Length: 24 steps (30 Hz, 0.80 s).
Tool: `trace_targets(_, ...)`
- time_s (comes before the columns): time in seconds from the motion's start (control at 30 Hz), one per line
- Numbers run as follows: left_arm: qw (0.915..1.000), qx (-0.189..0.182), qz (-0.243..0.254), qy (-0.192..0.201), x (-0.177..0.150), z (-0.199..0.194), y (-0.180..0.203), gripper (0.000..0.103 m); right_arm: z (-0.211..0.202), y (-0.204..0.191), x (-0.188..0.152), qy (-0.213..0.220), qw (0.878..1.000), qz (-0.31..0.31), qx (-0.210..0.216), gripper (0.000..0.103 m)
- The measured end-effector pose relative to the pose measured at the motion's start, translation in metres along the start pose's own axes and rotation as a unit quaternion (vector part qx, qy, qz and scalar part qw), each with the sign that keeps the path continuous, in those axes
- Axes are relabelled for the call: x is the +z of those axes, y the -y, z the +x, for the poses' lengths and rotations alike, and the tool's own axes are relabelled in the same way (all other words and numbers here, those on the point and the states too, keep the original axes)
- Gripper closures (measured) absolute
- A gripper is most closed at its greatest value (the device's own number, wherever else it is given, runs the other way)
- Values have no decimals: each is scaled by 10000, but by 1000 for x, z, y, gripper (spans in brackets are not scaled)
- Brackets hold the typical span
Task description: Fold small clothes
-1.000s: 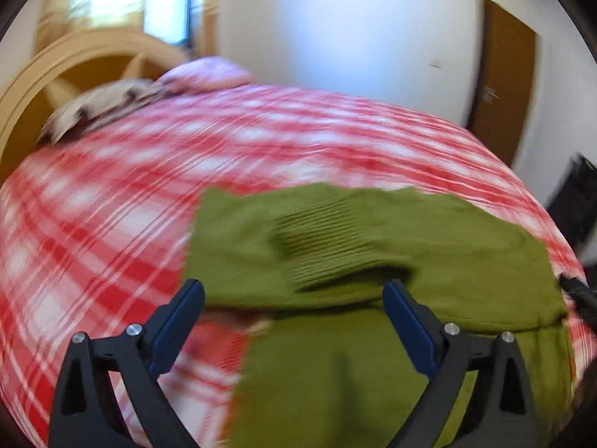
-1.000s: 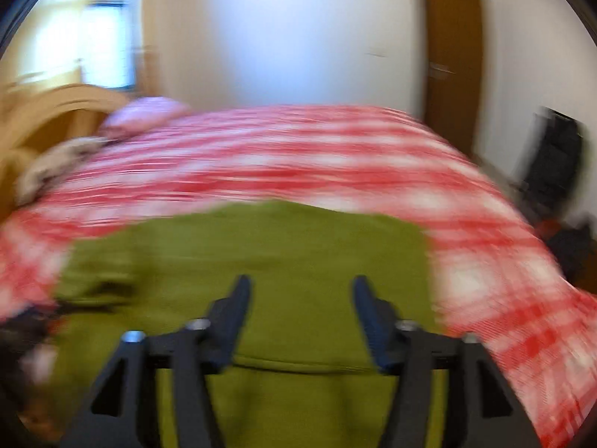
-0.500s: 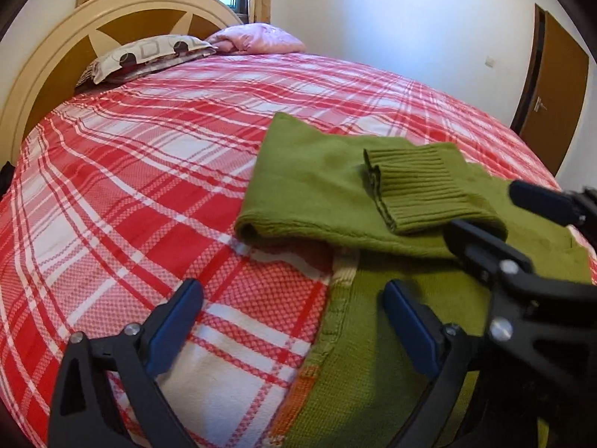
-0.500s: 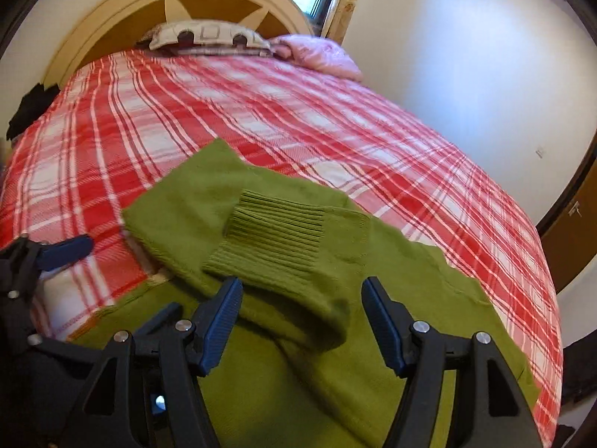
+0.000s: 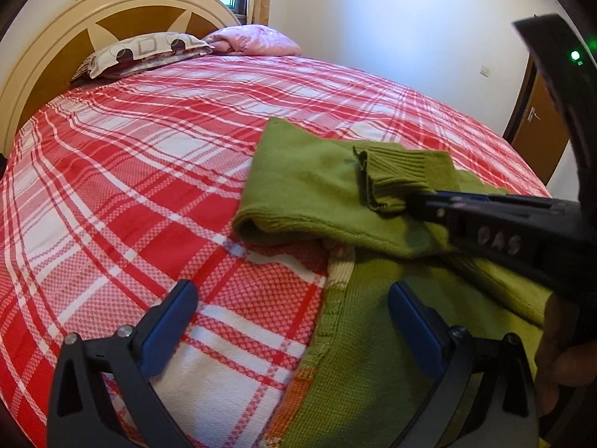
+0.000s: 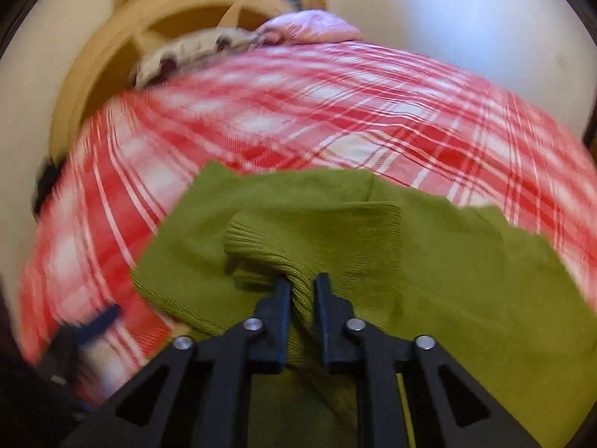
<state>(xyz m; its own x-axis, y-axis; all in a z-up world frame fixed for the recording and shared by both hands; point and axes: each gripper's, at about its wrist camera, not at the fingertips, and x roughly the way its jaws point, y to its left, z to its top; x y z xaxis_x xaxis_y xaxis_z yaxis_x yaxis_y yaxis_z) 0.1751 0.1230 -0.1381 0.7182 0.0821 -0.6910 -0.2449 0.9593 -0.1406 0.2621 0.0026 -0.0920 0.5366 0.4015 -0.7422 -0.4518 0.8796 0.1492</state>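
On the red-and-white plaid bedspread lies a green knitted sweater, spread over the near right part of the bed, with one sleeve folded back across its body so that the ribbed cuff sits on top. The right gripper has its jaws drawn close together on that cuff, and a ridge of ribbed knit stands pinched between the two black fingers. Seen from the left wrist view, the same gripper reaches in from the right edge, its tip at the cuff's near end.

The left gripper hangs with its jaws wide apart and nothing between them. Its blue-padded left finger is over bare bedspread, and its right finger is over the sweater's lower part, where an orange-and-white trim runs along the edge (whether either pad touches the fabric cannot be told from this angle).

At the far end of the bed stand a cream and brown headboard, a patterned pillow and a pink pillow. A brown door shows at the right. The right wrist view is blurred, so finer detail of the knit there is uncertain.
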Motion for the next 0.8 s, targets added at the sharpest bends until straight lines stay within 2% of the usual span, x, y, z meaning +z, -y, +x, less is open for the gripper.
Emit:
trace_targets(0.07,10000,-4,-6,1,0,0,0,0,-20,21,1,327,9964,690,364,92)
trace_targets(0.1,10000,10,3,-2,0,1,0,0,-34,36,-3,546,9908,1110,547,92)
trace_targets(0.17,10000,35,23,-10,0,1,0,0,-58,67,-14,883,9757,1851,766,92)
trace_targets(0.2,10000,41,26,-12,0,1,0,0,-73,89,-28,1088,9620,2318,945,92)
trace_targets(0.23,10000,47,29,-15,0,1,0,0,-82,101,-38,1203,9533,2575,1020,92)
trace_targets(0.3,10000,51,36,-16,0,1,0,0,-98,127,-67,1327,9427,2940,858,92)
trace_targets(0.33,10000,52,36,-15,0,1,0,0,-101,134,-76,1314,9412,3016,769,92)
trace_targets(0.43,10000,81,53,-17,0,1,1,0,-110,159,-115,1116,9307,3452,475,92)
trace_targets(0.53,9999,129,88,-26,-1,2,2,0,-122,173,-133,1107,9158,3826,525,91)
trace_targets(0.57,9999,130,87,-25,-1,2,3,0,-125,173,-131,1162,9126,3867,638,84)
trace_targets(0.6,9999,133,89,-24,-1,2,3,0,-126,170,-127,1169,9135,3838,673,60)
trace_targets(0.63,9998,145,95,-26,-1,2,3,0,-126,166,-118,1184,9170,3748,684,45)
trace_targets(0.67,9998,164,105,-28,-1,2,3,0,-125,162,-109,1227,9209,3642,656,24)
trace_targets(0.73,9998,186,118,-33,-1,2,3,0,-118,154,-92,1291,9287,3436,531,23)
trace_targets(0.8,9998,181,110,-33,-1,2,3,0,-103,150,-76,1127,9403,3202,225,23)
